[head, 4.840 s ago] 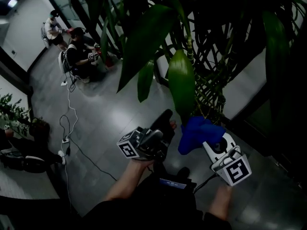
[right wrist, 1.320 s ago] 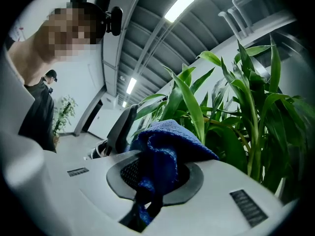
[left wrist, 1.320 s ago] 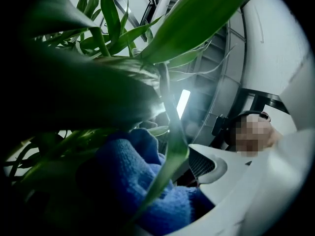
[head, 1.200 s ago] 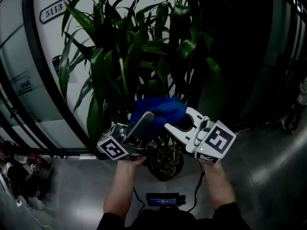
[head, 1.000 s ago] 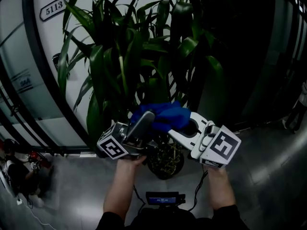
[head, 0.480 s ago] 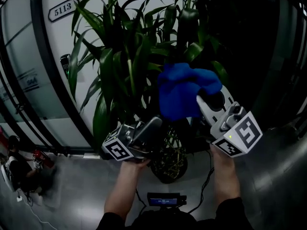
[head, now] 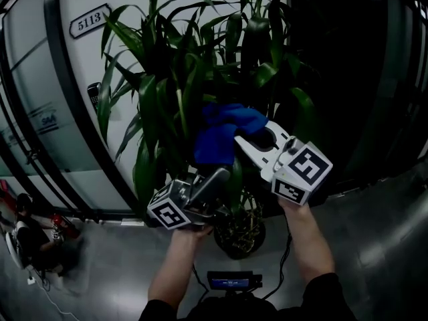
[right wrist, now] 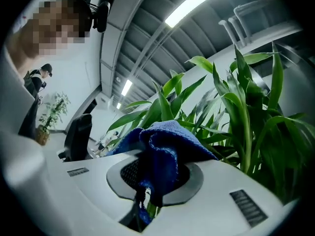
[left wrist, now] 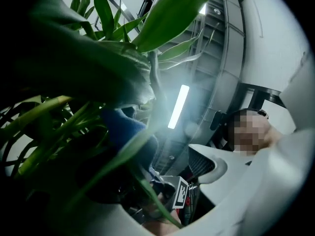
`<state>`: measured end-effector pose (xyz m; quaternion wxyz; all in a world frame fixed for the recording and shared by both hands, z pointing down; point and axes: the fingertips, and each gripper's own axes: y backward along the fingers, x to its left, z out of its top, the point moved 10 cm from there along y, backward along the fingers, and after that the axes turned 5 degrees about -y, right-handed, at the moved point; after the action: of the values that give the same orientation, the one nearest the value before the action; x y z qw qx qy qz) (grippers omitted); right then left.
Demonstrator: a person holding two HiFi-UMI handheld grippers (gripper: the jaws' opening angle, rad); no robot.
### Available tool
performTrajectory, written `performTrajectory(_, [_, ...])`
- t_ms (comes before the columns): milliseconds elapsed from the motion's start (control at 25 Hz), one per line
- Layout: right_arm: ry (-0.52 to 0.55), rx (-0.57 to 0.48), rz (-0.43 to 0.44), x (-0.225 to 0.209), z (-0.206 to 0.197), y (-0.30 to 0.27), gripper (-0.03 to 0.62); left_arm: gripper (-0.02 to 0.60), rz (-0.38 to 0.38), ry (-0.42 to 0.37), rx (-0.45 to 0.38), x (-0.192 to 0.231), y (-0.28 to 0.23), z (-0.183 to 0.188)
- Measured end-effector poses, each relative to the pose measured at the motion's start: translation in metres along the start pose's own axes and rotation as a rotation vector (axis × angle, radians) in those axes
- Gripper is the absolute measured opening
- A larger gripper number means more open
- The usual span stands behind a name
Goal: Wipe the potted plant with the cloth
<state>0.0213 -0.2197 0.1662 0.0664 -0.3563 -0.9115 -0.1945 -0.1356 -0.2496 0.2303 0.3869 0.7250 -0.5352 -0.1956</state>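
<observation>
The potted plant [head: 194, 85] has long green leaves and a dark pot [head: 237, 236] on the floor. My right gripper [head: 242, 142] is shut on a bunched blue cloth [head: 224, 134], which it holds against the middle leaves. In the right gripper view the cloth [right wrist: 162, 151] fills the gap between the white jaws. Lower down, my left gripper [head: 215, 179] points up into the foliage. Its jaws stand wide apart, with a narrow leaf [left wrist: 123, 151] running between them. The blue cloth [left wrist: 123, 127] shows just beyond that leaf.
A white wall with a number plate [head: 91, 20] stands behind the plant. Dark-framed glass panels [head: 40, 132] run along the left. A person [head: 23, 236] sits low at the far left on the shiny grey floor. A small screen device [head: 231, 281] with a cable hangs at my waist.
My right gripper has lifted the blue cloth from just above the left gripper up into the plant's middle leaves. The left gripper has stayed about where it was.
</observation>
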Motion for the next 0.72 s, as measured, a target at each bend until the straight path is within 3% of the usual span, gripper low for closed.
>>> performTrajectory(240, [0.104,0.079,0.006,0.022,0.001,0.015,0.071,0.42,0.01,-0.034,0.035,-0.004,0.002,-0.002])
performTrajectory(440, [0.198,0.184,0.038,0.048,-0.005,0.027,0.071,0.423,0.009,0.001,0.003,-0.001,0.004,-0.004])
performTrajectory(720, [0.159,0.25,0.069,0.068,-0.031,0.05,0.071,0.425,0.011,0.031,-0.043,-0.007,0.007,-0.006])
